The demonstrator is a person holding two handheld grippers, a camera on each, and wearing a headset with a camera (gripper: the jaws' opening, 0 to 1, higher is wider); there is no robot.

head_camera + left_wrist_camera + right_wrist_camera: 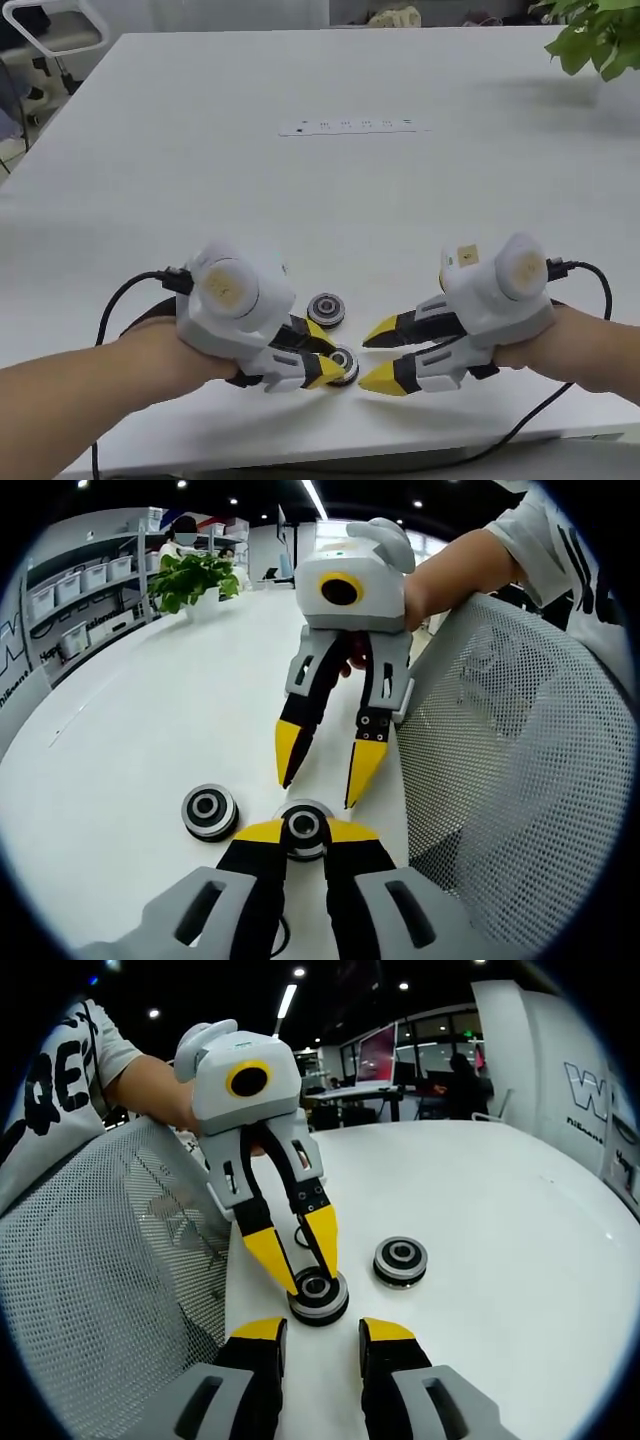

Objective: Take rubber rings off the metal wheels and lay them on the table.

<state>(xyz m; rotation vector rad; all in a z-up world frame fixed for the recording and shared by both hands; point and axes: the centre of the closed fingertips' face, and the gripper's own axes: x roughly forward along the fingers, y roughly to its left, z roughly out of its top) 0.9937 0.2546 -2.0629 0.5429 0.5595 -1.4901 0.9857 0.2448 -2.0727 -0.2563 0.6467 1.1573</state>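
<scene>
Bright, even overhead light; ceiling spots [298,972] glint above, soft shadows pool on the white surface [300,200], fisheye edges bend.

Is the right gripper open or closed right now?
Open. The right gripper has its yellow tips apart, bare table between them, just short of the wheel the left gripper clamps.

Both forearms reach in from the near edge, one hand behind each gripper body. The left gripper [333,357] clamps its yellow tips on a metal wheel [346,362]. The right gripper [366,361] points left at it from just beside it, its jaws parted.
</scene>
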